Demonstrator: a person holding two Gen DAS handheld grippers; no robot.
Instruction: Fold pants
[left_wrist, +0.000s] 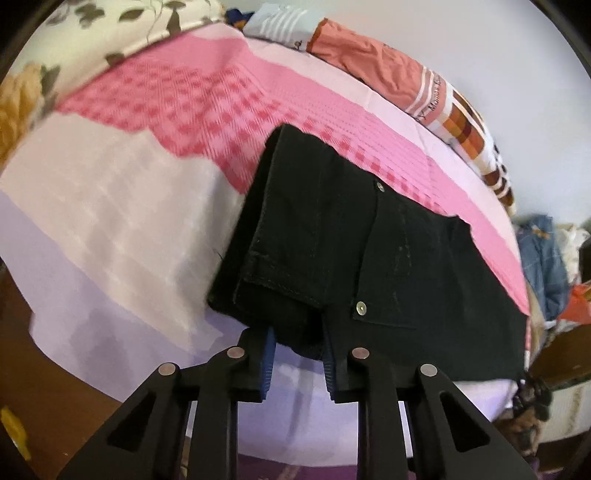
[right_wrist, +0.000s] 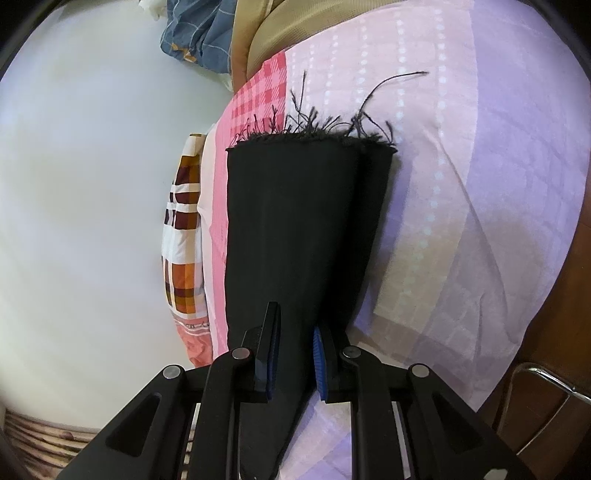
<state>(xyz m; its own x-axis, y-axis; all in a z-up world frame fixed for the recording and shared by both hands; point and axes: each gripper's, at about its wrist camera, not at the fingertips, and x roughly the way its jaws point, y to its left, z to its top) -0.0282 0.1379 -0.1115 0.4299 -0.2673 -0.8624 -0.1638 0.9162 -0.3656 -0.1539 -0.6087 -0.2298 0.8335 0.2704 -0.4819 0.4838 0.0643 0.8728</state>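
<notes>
Black pants (left_wrist: 354, 251) lie on a pink and lilac bedsheet (left_wrist: 129, 206). In the left wrist view I see the waist end with a back pocket and metal rivets. My left gripper (left_wrist: 298, 354) is shut on a bunched fold of the waist edge. In the right wrist view the pants' legs (right_wrist: 295, 229) stretch away from me, ending in a frayed hem with loose threads (right_wrist: 314, 125). My right gripper (right_wrist: 295, 350) is shut on the leg fabric near its close end.
A folded orange and plaid blanket (left_wrist: 424, 96) lies along the bed's far edge by the white wall. A floral pillow (left_wrist: 74, 33) sits at the top left. A heap of clothes (left_wrist: 546, 258) lies at the right. Brown wood (right_wrist: 554, 332) borders the bed.
</notes>
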